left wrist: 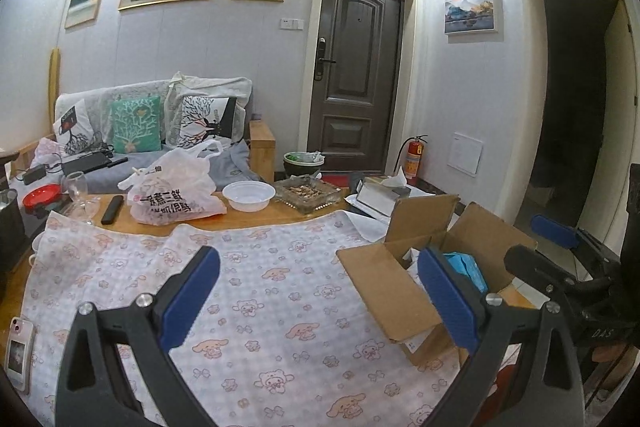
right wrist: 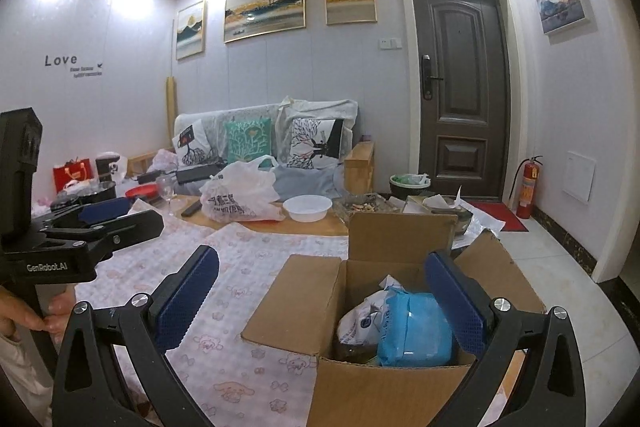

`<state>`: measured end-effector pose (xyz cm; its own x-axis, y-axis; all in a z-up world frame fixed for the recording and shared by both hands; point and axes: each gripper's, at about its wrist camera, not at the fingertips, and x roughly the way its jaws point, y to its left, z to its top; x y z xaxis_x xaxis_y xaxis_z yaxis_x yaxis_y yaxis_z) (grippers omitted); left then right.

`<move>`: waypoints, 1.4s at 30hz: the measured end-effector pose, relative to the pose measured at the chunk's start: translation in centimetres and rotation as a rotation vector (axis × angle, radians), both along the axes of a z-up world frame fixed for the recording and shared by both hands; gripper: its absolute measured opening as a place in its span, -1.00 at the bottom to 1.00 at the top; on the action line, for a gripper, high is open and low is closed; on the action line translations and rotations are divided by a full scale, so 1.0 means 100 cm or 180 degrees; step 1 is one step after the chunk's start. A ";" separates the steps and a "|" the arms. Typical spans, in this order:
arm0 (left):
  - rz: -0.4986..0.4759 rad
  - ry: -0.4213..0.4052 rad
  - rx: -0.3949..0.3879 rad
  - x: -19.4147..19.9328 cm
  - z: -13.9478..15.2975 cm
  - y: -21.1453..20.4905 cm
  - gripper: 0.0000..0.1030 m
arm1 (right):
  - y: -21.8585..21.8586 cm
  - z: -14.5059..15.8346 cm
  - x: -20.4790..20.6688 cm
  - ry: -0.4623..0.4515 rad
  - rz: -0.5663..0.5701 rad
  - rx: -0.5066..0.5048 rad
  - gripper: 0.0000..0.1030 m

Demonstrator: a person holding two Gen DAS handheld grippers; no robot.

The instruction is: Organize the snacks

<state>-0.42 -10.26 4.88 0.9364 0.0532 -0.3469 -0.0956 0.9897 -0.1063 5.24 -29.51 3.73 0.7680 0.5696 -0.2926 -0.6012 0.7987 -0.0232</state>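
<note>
An open cardboard box (right wrist: 384, 383) stands on the patterned tablecloth (right wrist: 248, 359) at the table's right end. Inside lie a blue snack packet (right wrist: 416, 327) and a white packet (right wrist: 360, 319). My right gripper (right wrist: 320, 299) is open and empty, held above the box's near left corner, its right finger over the box. My left gripper (left wrist: 320, 295) is open and empty above the cloth (left wrist: 260, 307), left of the box (left wrist: 400, 291). The blue packet (left wrist: 464, 265) shows in the left wrist view. Each gripper shows in the other's view, the right one (left wrist: 560, 247) and the left one (right wrist: 104, 215).
At the table's far side sit a white plastic bag (left wrist: 176, 195), a white bowl (left wrist: 249, 195), a glass ashtray (left wrist: 308, 193), a remote (left wrist: 112, 209), a wine glass (left wrist: 78, 187) and a tissue box (left wrist: 380, 195). A phone (left wrist: 18, 355) lies at the left edge. A sofa stands behind.
</note>
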 end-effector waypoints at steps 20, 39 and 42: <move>0.0014 0.0005 0.0030 0.002 -0.001 -0.002 0.94 | 0.000 -0.004 -0.001 0.0008 -0.0005 -0.0023 1.00; 0.0004 -0.0010 0.0051 0.000 0.000 -0.002 0.96 | -0.001 -0.004 -0.001 0.0010 -0.0002 -0.0021 1.00; -0.0003 -0.0013 0.0053 -0.001 -0.001 -0.002 0.97 | -0.001 -0.003 -0.001 0.0011 -0.0001 -0.0021 1.00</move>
<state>-0.53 -10.43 4.82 0.9379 0.0581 -0.3421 -0.0943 0.9914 -0.0903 5.19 -29.61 3.44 0.7671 0.5675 -0.2992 -0.6012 0.7987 -0.0263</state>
